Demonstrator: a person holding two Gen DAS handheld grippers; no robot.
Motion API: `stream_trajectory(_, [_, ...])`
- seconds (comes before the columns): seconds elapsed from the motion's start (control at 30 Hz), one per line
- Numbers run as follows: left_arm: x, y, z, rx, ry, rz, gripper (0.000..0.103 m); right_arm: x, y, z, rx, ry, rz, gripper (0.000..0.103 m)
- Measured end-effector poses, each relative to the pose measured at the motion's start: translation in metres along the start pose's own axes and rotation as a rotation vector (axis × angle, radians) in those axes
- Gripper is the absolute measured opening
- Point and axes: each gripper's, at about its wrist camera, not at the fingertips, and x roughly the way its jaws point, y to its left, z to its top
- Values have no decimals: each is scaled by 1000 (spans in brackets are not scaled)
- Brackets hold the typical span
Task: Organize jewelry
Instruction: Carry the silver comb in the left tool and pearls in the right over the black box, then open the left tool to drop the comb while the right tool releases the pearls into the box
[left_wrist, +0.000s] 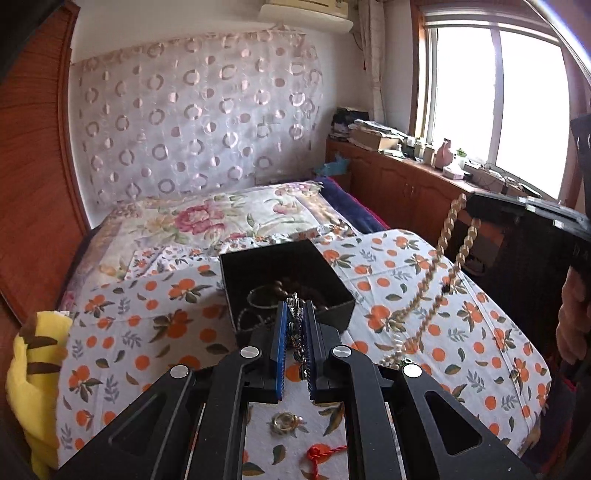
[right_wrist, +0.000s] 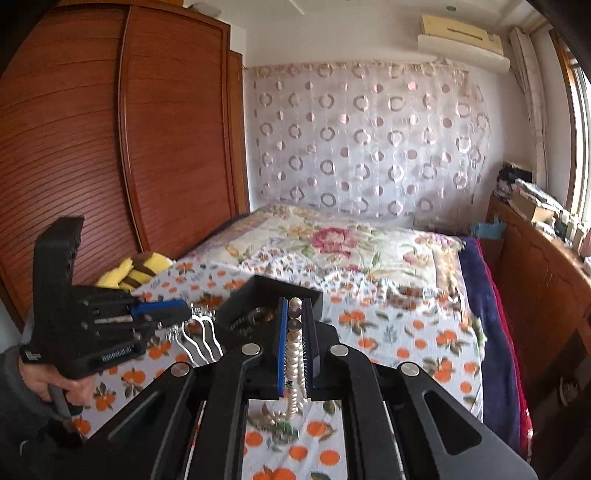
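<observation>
A black open box (left_wrist: 288, 280) sits on the orange-print sheet and holds dark beads and bangles; it also shows in the right wrist view (right_wrist: 258, 295). My left gripper (left_wrist: 294, 310) is shut on a silver chain piece (left_wrist: 295, 332) just in front of the box; its silver loops (right_wrist: 199, 332) hang below the fingers in the right wrist view. My right gripper (right_wrist: 295, 314) is shut on a pearl necklace (right_wrist: 293, 365), lifted above the bed. The necklace (left_wrist: 443, 258) hangs from it at the right in the left wrist view, its lower end on the sheet.
A gold ring-like piece (left_wrist: 283, 422) and a red cord (left_wrist: 325, 452) lie on the sheet below my left gripper. A small green item (right_wrist: 286, 430) lies under the pearls. A yellow plush toy (left_wrist: 33, 376) sits at the bed's left edge. A wooden wardrobe (right_wrist: 110, 147) stands left.
</observation>
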Motion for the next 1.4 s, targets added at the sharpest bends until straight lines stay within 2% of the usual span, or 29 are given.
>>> stream_trajectory(0.17, [-3, 9, 10, -5, -19, 17, 7, -1, 3, 28, -7, -35, 10, 8])
stream_trajectory(0.4, [3, 32, 26, -46, -30, 49, 7, 5, 9, 66, -41, -52, -20, 8])
stream_trajectory(0.67, [26, 57, 43, -105, -30, 67, 7, 24, 11, 97, -66, -49, -47, 8])
stream_trajectory(0.87, [54, 65, 40, -145, 4, 44, 7, 41, 16, 116, -84, -47, -54, 8])
stream_trajectory(1.03, [72, 68, 31, -192, 26, -5, 7, 58, 24, 120, -101, -29, -59, 8])
stream_trajectory(1.27, [85, 68, 26, -222, 50, -34, 8, 82, 27, 111, -89, 4, -49, 8])
stream_trajectory(1.33, [84, 69, 24, -222, 55, -27, 14, 88, 29, 107, -91, 13, -52, 8])
stream_trajectory(1.4, [80, 69, 23, -208, 53, -16, 29, 93, 29, 104, -90, 23, -56, 8])
